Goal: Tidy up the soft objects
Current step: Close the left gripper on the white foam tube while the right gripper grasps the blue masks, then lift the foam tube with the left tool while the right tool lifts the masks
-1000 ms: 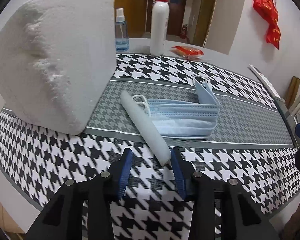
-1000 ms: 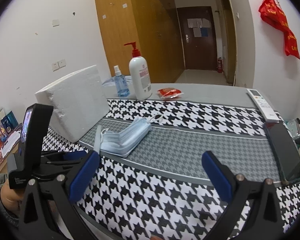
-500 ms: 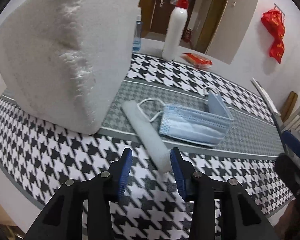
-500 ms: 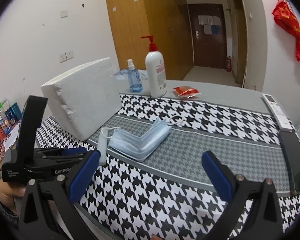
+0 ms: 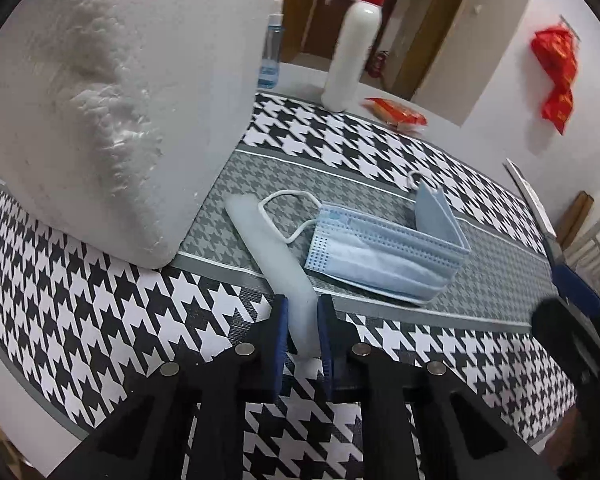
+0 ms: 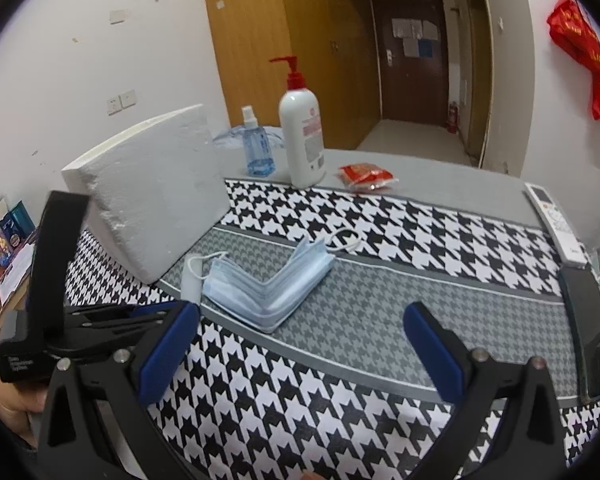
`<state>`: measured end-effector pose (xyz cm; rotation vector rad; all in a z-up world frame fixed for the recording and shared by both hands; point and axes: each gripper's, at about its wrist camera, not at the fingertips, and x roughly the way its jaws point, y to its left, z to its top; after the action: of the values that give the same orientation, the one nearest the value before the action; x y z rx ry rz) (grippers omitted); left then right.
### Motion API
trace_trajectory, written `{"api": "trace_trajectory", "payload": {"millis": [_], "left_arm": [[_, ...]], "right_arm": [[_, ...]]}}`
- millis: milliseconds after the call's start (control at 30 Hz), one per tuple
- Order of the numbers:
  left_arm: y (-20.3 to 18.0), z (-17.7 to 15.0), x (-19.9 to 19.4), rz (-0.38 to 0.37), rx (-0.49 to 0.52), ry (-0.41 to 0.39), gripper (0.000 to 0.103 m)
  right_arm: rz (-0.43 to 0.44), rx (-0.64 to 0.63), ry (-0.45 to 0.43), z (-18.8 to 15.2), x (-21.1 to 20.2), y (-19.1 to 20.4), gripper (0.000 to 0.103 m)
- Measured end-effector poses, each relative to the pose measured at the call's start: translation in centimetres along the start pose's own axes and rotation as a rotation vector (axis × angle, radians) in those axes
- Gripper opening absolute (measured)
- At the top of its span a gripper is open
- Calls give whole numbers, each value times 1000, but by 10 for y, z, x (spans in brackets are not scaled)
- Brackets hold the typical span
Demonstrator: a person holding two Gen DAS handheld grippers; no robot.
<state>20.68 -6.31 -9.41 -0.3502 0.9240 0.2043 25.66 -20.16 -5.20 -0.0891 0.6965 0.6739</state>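
In the left wrist view, the left gripper [image 5: 302,330] sits at the lower centre of the frame, its blue pads pinching the near end of a pale foam tube [image 5: 274,254]. The tube runs up and to the left across the houndstooth counter [image 5: 100,320], with its far end close to the big white foam block [image 5: 120,92] that fills the upper left. Just right of the tube lies a stack of blue face masks [image 5: 384,248]; an ear loop of the stack rests over the tube.

In the right wrist view, the right gripper [image 6: 300,344] at the bottom of the frame is spread wide and holds nothing, hovering over the counter in front of the masks [image 6: 268,284]. The left gripper shows at the lower left edge, and the tube [image 6: 191,280] stands just beyond it. A pump bottle [image 6: 302,136], a small spray bottle [image 6: 256,148] and a red packet [image 6: 366,176] stand at the back.

The task looks barely begun: the tube is grasped but seems not yet lifted clear, and the masks and block lie loose, unsorted.
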Motion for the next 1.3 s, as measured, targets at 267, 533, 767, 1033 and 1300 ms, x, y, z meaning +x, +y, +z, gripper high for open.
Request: {"api": "trace_trajectory", "payload": {"millis": [267,533,767,1033,1300], "left_arm": [[10,-6,-10,-39,35,-10,12],[16,-12,-22,-70,107,-25,12],[24,-18,-33,-85,153,-25,11],[26,-20,-40,-100,180,-39,10],[20,-21,-50,-118,244,-103,9]], "right_arm": [[28,-24,76,2,29,16,103],[35,-50,122,6,49,24,97],[48,-52,178,4,67,25,72],[55,-54,207,1,76,29,43],[56,-28,162,4,62,23,15]]}}
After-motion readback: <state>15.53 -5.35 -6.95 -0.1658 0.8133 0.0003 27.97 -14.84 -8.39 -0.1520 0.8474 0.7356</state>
